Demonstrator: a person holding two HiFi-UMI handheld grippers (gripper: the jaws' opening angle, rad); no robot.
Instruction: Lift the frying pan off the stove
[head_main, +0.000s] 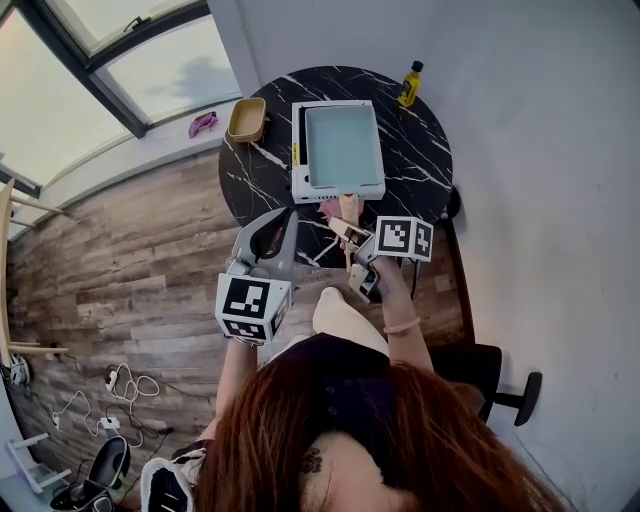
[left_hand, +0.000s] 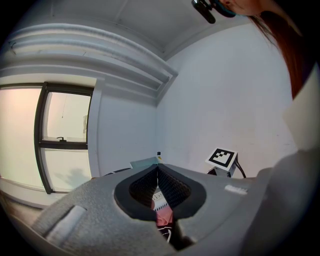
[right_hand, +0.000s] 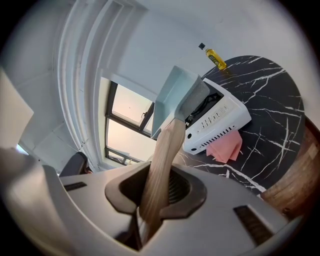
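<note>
Two grippers, right gripper (right_hand: 155, 200) fingers clamped on frying pan (right_hand: 172, 95) wooden handle (right_hand: 162, 160), left gripper (left_hand: 158, 181) fingers closed, empty

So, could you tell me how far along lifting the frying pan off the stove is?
Done: the right gripper is shut on the pale wooden handle of the square pale blue frying pan. In hand: the lift itself; the pan is over the white stove, and whether it has left the top cannot be told. Left: raise it clear of the stove. The left gripper is shut and empty.
</note>
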